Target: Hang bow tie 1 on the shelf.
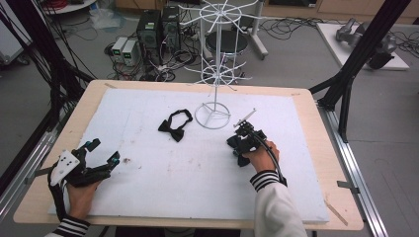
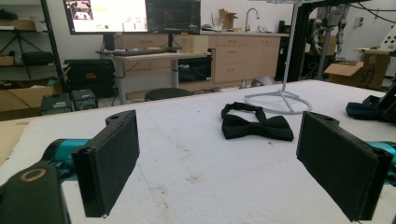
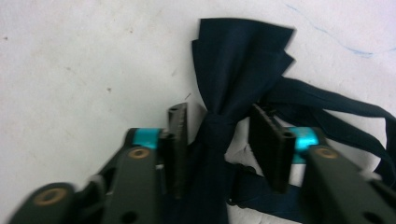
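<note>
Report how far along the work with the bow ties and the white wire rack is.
Done: nothing hangs on the white wire rack yet. In hand: the right gripper straddles the knot of the navy bow tie, pads not clearly pressing. Left: the black bow tie lies untouched on the white mat; the left gripper rests open.

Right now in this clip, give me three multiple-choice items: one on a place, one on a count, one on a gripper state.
1. Where does the black bow tie lie?
A. left of the white wire stand's base
B. hung on the stand
C. off the table

2. How many bow ties are there?
A. one
B. two
C. four

3. How is the left gripper?
A. shut on a tie
B. open, nothing between its pads
C. clamped on the stand

Key: 1 A, it lies flat on the white mat; 2 B, black plus the navy bow tie at the right gripper; 3 B, pads wide apart.
</note>
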Demonstrator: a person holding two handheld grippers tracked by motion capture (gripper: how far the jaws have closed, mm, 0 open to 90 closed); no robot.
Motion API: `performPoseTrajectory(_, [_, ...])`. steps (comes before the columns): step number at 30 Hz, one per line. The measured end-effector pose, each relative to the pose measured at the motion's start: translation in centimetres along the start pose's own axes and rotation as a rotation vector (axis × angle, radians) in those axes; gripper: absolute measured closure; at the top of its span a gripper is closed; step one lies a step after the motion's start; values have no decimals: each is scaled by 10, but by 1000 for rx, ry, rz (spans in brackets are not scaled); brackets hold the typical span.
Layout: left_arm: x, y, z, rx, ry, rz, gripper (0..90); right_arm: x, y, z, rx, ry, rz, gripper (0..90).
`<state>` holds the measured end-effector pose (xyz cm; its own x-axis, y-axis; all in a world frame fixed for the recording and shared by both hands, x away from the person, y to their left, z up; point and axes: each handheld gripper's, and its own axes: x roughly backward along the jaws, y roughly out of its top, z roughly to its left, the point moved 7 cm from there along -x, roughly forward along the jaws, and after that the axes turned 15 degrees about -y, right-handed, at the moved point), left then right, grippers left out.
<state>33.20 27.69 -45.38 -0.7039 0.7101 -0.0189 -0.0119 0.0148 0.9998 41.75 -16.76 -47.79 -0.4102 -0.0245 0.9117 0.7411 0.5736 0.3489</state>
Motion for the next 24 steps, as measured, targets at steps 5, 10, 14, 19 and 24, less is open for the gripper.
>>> performPoseTrajectory(5, [0, 0, 0, -1, 1, 0, 137, 0, 0, 1, -3, -17, 16, 749])
performPoseTrajectory(10, [0, 0, 0, -2, -1, 1, 137, 1, -1, 1, -12, 1, 19, 752])
performPoseTrajectory(14, [0, 0, 0, -2, 0, 2, 138, 3, -1, 0, -28, 21, 10, 752])
performPoseTrajectory(19, [0, 0, 0, -2, 0, 1, 138, 6, 0, -1, -29, 24, -19, 752])
performPoseTrajectory(24, [0, 0, 0, -2, 0, 2, 138, 10, -1, -1, -47, 45, -60, 752])
